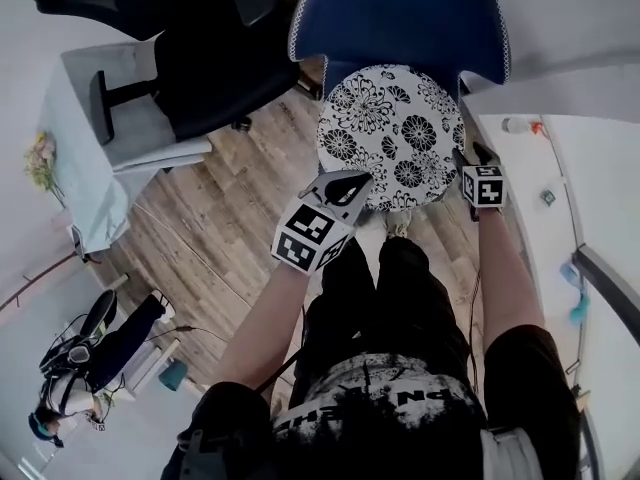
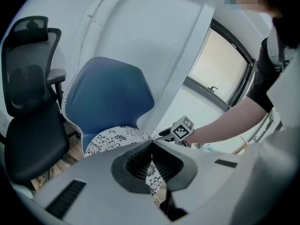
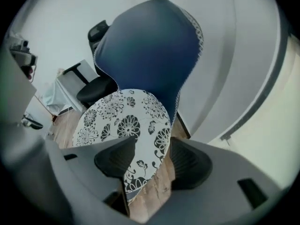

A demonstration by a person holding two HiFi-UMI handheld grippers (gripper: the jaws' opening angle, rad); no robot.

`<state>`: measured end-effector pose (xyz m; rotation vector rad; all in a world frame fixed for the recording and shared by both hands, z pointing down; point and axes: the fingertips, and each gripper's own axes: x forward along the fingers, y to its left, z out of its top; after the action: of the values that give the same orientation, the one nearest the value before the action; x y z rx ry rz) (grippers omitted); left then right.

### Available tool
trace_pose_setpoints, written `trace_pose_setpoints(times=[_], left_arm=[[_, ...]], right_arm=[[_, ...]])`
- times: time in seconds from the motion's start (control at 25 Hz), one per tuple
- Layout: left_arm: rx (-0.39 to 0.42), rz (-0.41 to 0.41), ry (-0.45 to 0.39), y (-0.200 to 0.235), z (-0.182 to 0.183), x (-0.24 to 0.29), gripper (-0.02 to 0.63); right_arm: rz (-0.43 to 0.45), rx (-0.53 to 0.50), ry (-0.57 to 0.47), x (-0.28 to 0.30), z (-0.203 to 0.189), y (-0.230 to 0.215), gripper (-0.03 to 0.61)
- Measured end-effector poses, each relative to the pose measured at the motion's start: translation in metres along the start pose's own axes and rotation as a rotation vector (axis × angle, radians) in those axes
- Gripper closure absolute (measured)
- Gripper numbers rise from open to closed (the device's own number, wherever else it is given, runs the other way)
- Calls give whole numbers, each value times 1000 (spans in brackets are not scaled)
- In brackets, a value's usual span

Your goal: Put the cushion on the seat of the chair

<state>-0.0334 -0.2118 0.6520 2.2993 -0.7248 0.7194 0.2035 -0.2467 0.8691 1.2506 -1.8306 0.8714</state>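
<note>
**Cushion on the seat, one claw holding on**

Because the round flowery cushion (image 1: 395, 133) lies on the seat of the blue chair (image 1: 400, 18), the big part of the job looks done. The chair's back stands at twelve o'clock from the cushion.

Far off at ten o'clock, a black office chair (image 1: 200, 68) stands on the wood floor (image 1: 230, 228). It has no part in this.

Next comes the left claw (image 2: 151, 145), at the cushion's seven o'clock edge. Its two tips are pressed together. A strip of flowery cloth shows between the pads, so it looks to be pinching the cushion's rim.

The cushion covers the seat. Its near edge, at six o'clock, sticks out a little past the front, with floor under it.

Last, the right claw (image 3: 153, 143) is at the four o'clock edge. Its jaws stand wide apart. The rim is between them, but the pads do not squeeze it.

What is left, I think: the left claw must open too, and both must pull away.
</note>
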Motion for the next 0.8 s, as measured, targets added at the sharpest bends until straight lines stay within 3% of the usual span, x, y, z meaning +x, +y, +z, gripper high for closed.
trace_pose_setpoints(times=[0.12, 0.36, 0.6, 0.8], left_arm=[[18, 27, -27, -7, 14, -11, 598], [36, 73, -103, -25, 43, -37, 598], [-1, 122, -212, -37, 67, -69, 598], [13, 164, -289, -51, 91, -99, 598]], right_arm=[[61, -91, -83, -25, 33, 23, 348], [202, -118, -239, -97, 99, 72, 538], [320, -177, -375, -175, 153, 110, 557], [351, -225, -473, -238, 180, 129, 560]])
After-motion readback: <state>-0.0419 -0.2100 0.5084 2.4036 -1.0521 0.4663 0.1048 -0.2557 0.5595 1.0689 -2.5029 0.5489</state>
